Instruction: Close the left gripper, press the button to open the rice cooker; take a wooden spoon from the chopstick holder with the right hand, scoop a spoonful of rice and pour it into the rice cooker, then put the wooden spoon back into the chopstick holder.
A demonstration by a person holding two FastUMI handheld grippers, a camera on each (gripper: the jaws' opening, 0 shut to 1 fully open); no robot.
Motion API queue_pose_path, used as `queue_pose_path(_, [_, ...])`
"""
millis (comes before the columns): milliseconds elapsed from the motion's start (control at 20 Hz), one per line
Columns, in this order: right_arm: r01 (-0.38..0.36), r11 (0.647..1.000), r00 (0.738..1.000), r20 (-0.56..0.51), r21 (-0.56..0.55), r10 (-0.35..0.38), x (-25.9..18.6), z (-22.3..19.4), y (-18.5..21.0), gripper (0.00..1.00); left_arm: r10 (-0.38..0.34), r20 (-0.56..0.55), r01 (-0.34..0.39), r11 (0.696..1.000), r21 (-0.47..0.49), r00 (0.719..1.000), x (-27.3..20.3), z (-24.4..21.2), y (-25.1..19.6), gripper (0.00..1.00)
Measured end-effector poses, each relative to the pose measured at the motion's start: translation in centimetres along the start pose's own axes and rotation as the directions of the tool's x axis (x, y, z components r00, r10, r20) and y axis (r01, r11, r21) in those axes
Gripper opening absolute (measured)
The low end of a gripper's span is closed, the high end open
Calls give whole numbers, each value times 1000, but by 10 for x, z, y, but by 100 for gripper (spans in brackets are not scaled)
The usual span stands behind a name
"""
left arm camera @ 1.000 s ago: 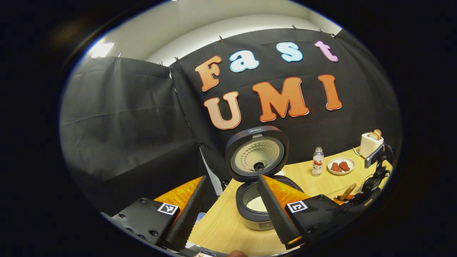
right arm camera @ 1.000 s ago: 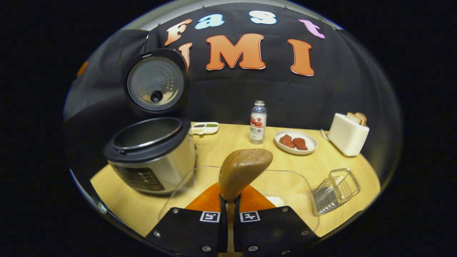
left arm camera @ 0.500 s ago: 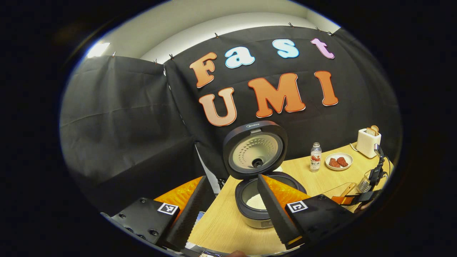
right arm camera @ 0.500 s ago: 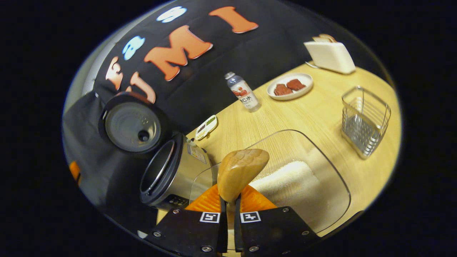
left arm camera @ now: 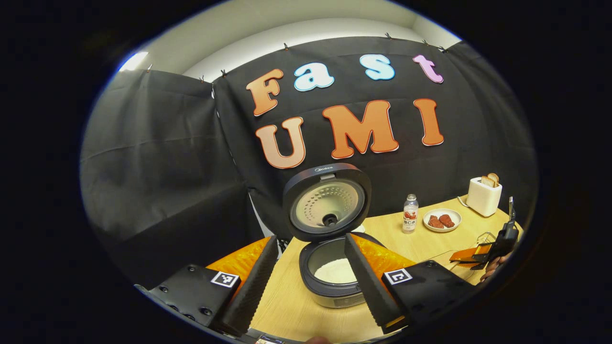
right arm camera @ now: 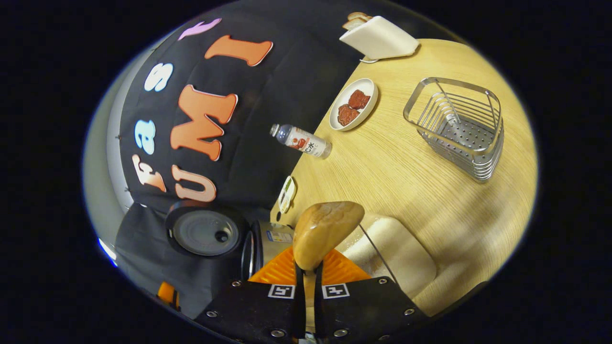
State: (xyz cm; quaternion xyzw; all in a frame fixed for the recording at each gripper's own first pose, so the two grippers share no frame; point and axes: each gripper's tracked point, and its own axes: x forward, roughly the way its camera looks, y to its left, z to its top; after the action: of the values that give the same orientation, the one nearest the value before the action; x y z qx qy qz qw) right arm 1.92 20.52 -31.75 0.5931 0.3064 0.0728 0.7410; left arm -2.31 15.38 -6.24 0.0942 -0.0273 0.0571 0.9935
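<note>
A: Two fingers of the left gripper [left arm camera: 311,286] stand wide apart at six o'clock in the left gripper view, nothing between them but the rice cooker [left arm camera: 334,279] farther off.

B: Is the cooker open?

A: Yes, lid [left arm camera: 327,203] upright, white rice in the pot. The right finger [left arm camera: 370,282] cuts off the pot's right rim. At three o'clock the right gripper [left arm camera: 478,253] shows small at the edge, a hand [left arm camera: 492,270] below it; its jaws are hard to make out there.

B: And the right gripper view?

A: The scene is rolled sideways. The right gripper [right arm camera: 308,286] is clamped on the wooden spoon [right arm camera: 325,231], handle squeezed between the fingers, bowl at six o'clock over a clear container of rice [right arm camera: 397,248], partly hidden behind it. The chopstick holder [right arm camera: 456,126] sits at two o'clock on the bench [right arm camera: 406,181]. The rice cooker [right arm camera: 263,241] lies at seven o'clock, half hidden by the gripper.
</note>
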Motion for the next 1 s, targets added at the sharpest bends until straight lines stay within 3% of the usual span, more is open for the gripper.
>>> queue_pose_path(50, [-27,999,1000,9,45,26,-3,7,8,6,2,5,-2,1000,-7,1000,0,0,0,87])
queue_pose_path(100, [-56,995,998,15,81,55,-7,14,17,6,1,14,-1,1000,-16,1000,0,2,-1,95])
queue_pose_path(400, [-182,955,983,12,234,184,-4,33,76,6,34,91,-29,998,-56,995,-7,9,9,95])
queue_pose_path(750, [-286,954,955,-52,88,291,34,16,179,7,116,146,-110,993,-50,982,-17,12,26,95])
queue_pose_path(1000, [-294,952,953,-108,-89,284,70,-10,222,6,129,135,-124,991,-51,982,-20,2,29,94])
